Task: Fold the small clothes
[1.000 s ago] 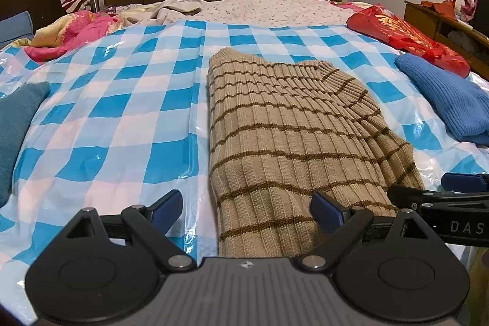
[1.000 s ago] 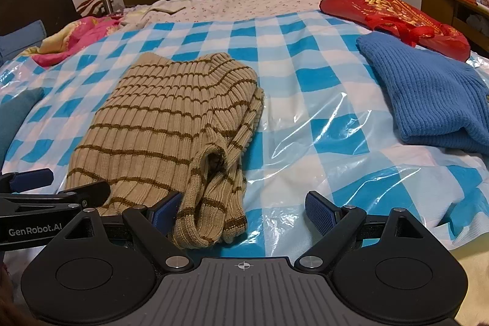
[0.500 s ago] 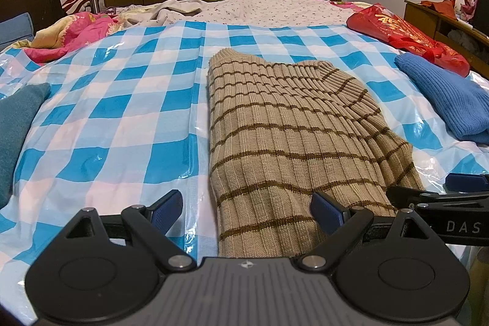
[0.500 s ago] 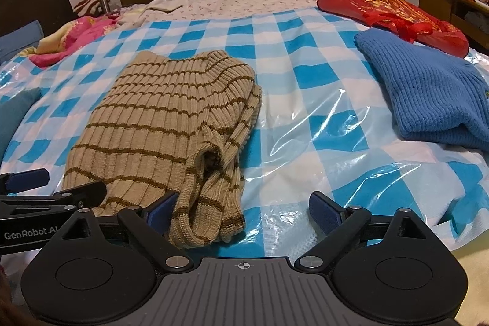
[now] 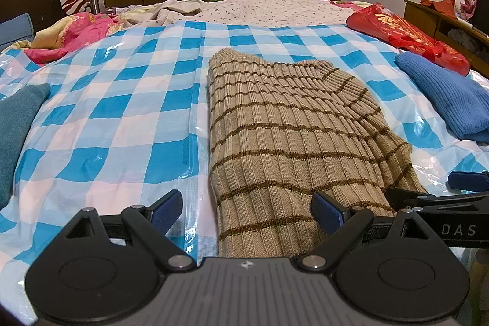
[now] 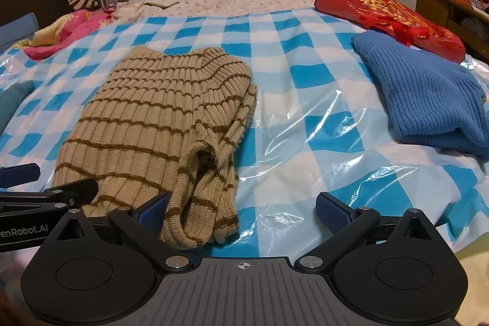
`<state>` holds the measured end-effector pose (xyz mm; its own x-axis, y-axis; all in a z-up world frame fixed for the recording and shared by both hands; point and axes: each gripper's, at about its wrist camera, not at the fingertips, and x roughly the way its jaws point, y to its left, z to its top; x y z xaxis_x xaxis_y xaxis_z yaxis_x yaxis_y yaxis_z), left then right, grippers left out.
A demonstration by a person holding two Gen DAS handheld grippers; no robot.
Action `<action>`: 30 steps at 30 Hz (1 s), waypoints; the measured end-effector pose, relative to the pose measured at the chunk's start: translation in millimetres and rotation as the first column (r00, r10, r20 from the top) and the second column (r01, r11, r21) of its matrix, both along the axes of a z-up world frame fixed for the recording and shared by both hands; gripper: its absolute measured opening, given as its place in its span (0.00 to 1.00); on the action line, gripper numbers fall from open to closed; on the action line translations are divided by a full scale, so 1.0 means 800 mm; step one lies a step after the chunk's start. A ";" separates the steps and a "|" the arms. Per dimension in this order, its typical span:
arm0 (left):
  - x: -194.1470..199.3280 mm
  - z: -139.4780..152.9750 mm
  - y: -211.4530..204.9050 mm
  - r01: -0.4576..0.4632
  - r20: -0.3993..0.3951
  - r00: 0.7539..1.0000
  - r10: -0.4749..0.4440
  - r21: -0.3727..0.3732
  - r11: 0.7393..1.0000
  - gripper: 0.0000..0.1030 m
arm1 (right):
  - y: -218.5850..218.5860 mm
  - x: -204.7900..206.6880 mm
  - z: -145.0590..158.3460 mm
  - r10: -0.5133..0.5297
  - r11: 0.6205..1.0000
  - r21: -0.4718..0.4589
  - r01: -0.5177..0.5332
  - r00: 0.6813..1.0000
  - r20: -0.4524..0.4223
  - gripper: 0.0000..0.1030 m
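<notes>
A beige knit sweater with brown stripes (image 5: 284, 136) lies folded lengthwise on the blue-checked plastic sheet (image 5: 107, 118). My left gripper (image 5: 246, 203) is open over its near left hem, the cloth lying loose between the jaws. In the right wrist view the sweater (image 6: 152, 112) has its sleeve folded over the right side, the cuff (image 6: 201, 203) bunched at the near edge. My right gripper (image 6: 241, 206) straddles that cuff; its jaws are opening and neither pad presses on the cloth.
A folded blue sweater (image 6: 428, 93) lies to the right, with a red bag (image 6: 391, 14) behind it. A teal cloth (image 5: 15, 127) sits at the left edge and a pink quilt (image 5: 70, 35) at the back left. A wooden cabinet (image 5: 434, 20) stands far right.
The right gripper's jaws have spread wider around the sleeve cuff, which stays lying on the sheet. The left gripper and the sweater have not moved.
</notes>
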<state>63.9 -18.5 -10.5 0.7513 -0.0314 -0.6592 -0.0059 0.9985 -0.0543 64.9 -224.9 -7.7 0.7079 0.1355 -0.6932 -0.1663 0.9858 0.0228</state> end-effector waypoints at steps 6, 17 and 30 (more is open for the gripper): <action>-0.001 0.000 0.001 0.000 -0.003 1.000 0.000 0.000 1.000 0.98 | -0.002 0.003 -0.003 0.001 1.000 0.008 -0.001 1.000 -0.014 1.00; 0.000 -0.001 0.001 0.001 -0.008 1.000 -0.001 -0.002 1.000 0.98 | -0.001 0.007 -0.006 0.002 1.000 0.004 -0.002 1.000 -0.029 1.00; -0.002 -0.001 0.000 0.001 -0.008 1.000 -0.001 0.000 1.000 0.98 | -0.003 0.005 -0.003 -0.003 1.000 0.011 0.003 1.000 -0.019 1.00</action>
